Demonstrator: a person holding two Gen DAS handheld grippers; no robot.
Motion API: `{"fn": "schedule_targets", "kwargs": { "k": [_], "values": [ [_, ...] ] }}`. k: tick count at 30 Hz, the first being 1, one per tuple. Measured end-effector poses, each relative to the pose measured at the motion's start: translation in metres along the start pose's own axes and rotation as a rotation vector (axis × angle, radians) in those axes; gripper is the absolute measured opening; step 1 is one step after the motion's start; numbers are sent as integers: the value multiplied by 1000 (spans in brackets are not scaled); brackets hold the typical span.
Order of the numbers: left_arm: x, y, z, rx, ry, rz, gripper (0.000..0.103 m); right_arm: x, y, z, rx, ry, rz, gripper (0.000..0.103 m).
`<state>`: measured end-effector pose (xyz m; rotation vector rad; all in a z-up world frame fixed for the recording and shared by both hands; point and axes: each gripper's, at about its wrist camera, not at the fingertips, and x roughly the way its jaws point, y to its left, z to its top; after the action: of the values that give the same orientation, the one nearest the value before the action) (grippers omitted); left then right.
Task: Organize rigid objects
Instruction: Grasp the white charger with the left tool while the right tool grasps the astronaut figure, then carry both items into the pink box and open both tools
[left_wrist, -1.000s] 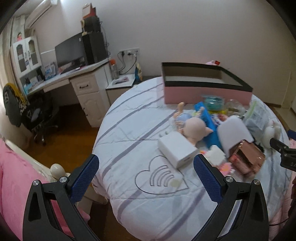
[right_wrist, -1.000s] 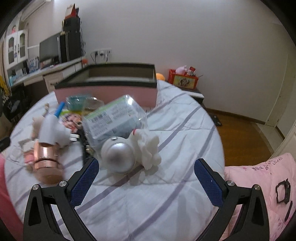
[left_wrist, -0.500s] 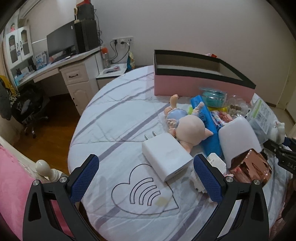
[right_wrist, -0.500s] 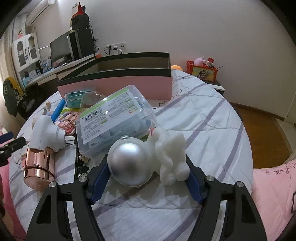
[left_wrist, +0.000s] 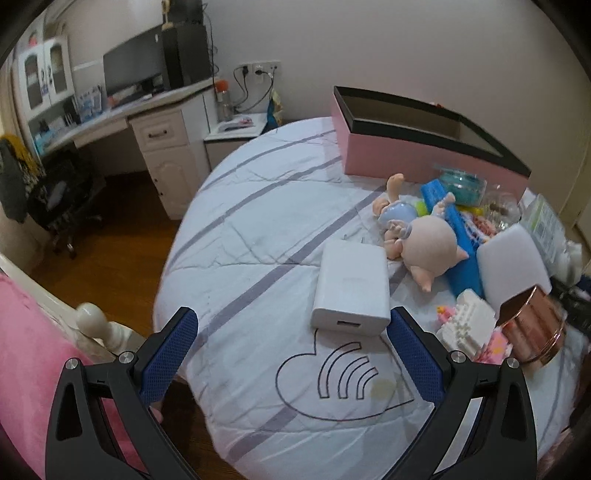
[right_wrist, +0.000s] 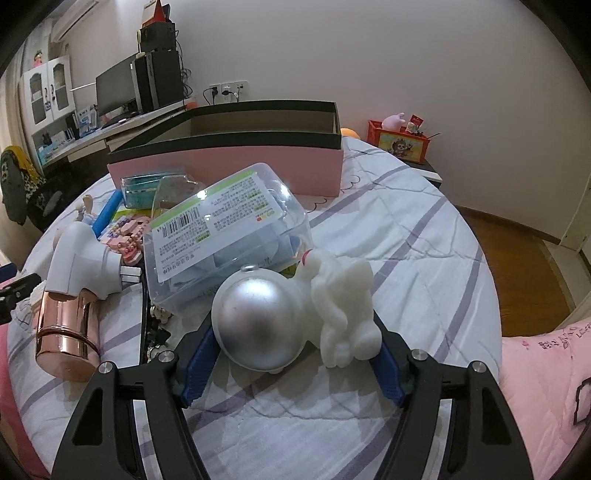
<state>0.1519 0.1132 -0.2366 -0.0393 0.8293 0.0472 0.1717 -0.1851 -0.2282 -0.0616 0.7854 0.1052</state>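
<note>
In the left wrist view the left gripper (left_wrist: 291, 332) hangs over the near part of the round bed (left_wrist: 258, 229), its jaws wide apart and clamped on nothing; the white charger block (left_wrist: 351, 286) lies just beyond the right blue pad, between the jaw tips but nearer the right one. To its left the striped quilt is bare out to the bed's curved left edge, with wooden floor beyond. To its right things crowd together: a baby doll (left_wrist: 421, 240), a blue bar (left_wrist: 454, 236), a white brick model (left_wrist: 467, 325) and a copper cup (left_wrist: 535, 332). The pink box (left_wrist: 413, 155), open at the top, stands at the far side. In the right wrist view the right gripper (right_wrist: 291, 354) has just been closing and its jaws now clamp the silver dome and white figure toy (right_wrist: 295, 314), left pad on the dome, right pad on the figure. A clear plastic tub (right_wrist: 221, 240) sits touching the toy's far side. The quilt to the right lies open to the bed's edge.
</note>
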Motion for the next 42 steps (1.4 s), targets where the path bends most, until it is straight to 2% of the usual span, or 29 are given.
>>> {"fn": "schedule_targets", "kwargs": {
  "k": [2,5,7,10,12,14,18,22,30,36,42],
  "values": [
    [5,-2,4,-2,-17,-15,103,1,1,0,2,4,-2,74],
    [24,-6,10,21,26,18,103,1,1,0,4,2,-2,74],
    [27,-7,10,19,12,12,102,1,0,1,9,0,3,74],
    [24,-9,9,40,-16,-20,84,1,-2,0,17,-8,8,73],
    [20,-12,8,72,-25,-36,58,0,-3,0,19,-14,11,73],
    [15,-16,9,88,-41,-57,41,-1,-4,-1,23,-24,17,73],
    [12,-22,7,132,-45,-39,41,-4,-7,-2,35,-38,34,73],
    [5,-19,7,107,-41,-87,41,-10,-8,-3,39,-49,43,73],
    [-14,-25,18,113,-98,-131,40,-29,-8,7,36,-80,58,72],
    [-23,-26,22,104,-107,-177,41,-22,-20,5,103,-70,124,72],
    [-30,-32,37,111,-127,-202,40,-39,-16,21,73,-121,122,72]
  ]
}}
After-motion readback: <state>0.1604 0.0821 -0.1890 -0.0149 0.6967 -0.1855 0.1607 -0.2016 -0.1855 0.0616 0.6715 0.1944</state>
